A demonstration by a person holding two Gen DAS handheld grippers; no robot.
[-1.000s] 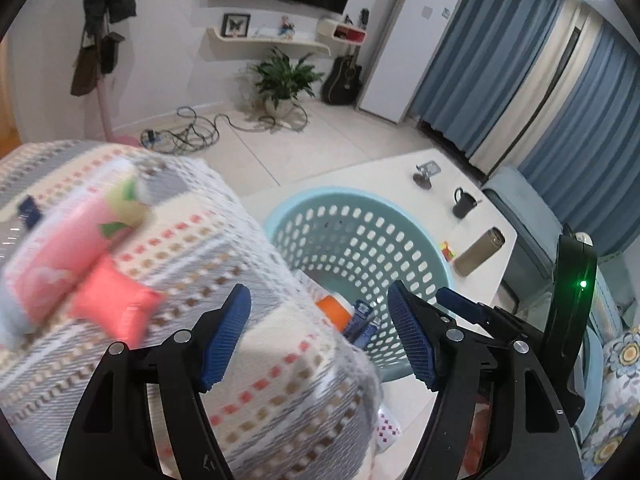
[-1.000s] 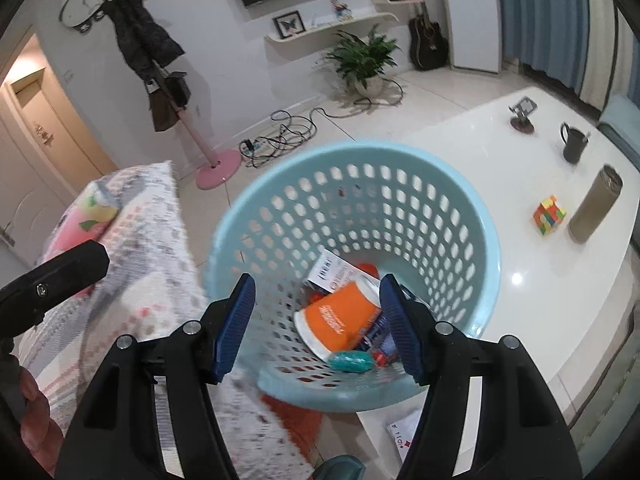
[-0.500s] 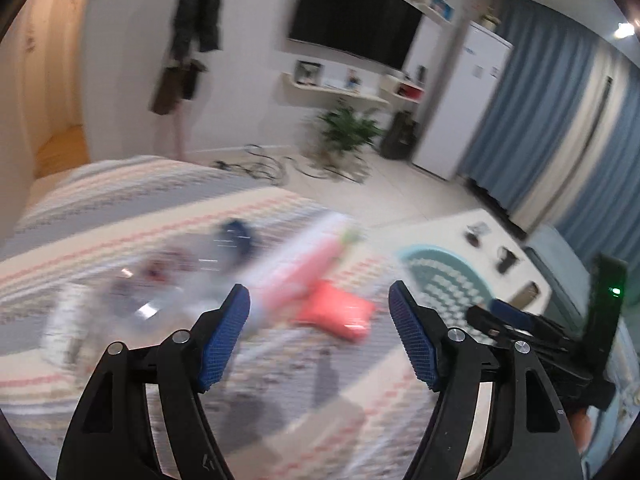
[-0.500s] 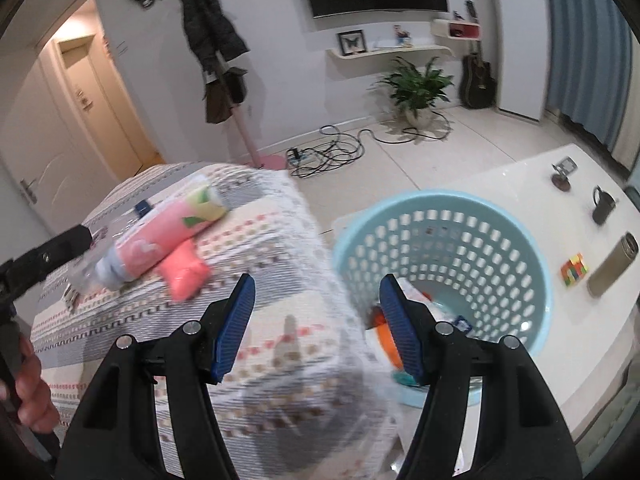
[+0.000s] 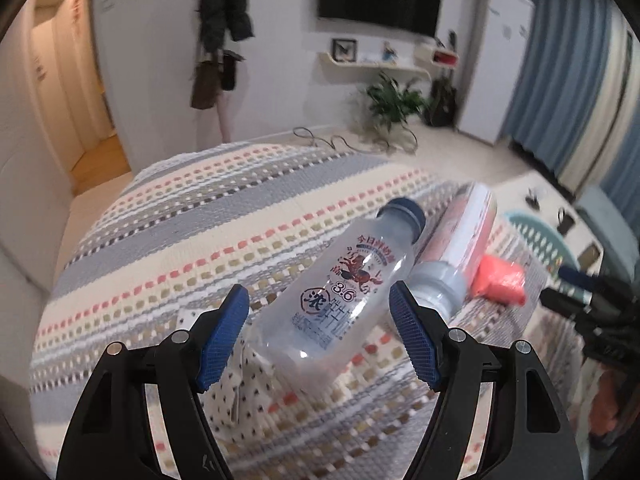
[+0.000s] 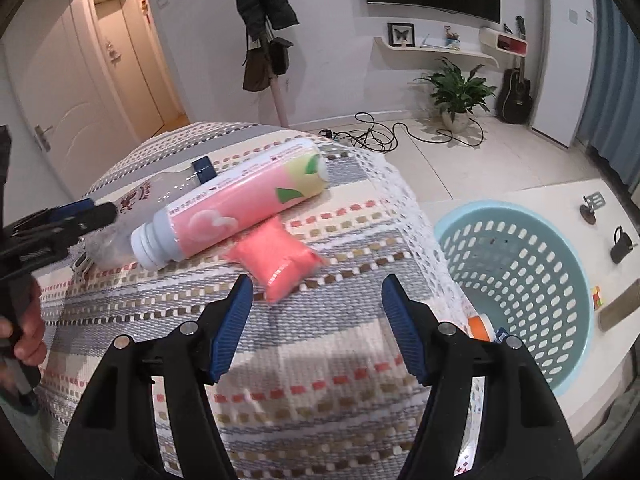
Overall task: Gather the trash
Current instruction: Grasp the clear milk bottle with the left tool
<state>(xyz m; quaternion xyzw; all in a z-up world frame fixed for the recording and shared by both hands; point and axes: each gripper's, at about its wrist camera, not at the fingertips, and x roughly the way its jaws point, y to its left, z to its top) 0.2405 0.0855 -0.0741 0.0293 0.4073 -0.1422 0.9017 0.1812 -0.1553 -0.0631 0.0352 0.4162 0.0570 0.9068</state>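
A clear plastic bottle [image 5: 344, 288] with a blue cap lies on the striped blanket [image 5: 200, 232], its base between the open fingers of my left gripper [image 5: 318, 336]. Beside it lie a pink bottle [image 5: 460, 236] and a crumpled pink wrapper [image 5: 498, 280]. In the right wrist view my right gripper [image 6: 316, 328] is open and empty, just short of the pink wrapper [image 6: 276, 260]; the pink bottle [image 6: 240, 216] and clear bottle [image 6: 152, 200] lie beyond. The light-blue basket [image 6: 520, 280] stands at the right with trash inside.
A white patterned paper scrap [image 5: 240, 376] lies under the left gripper. The basket stands on a white table [image 6: 560, 200] with a black mug [image 6: 620, 244], a cube and a tan flask. The left gripper [image 6: 52, 224] shows at the left edge.
Both grippers swung left from the basket to the blanket. The left one now sits around the clear bottle's base; the right one faces the pink wrapper.
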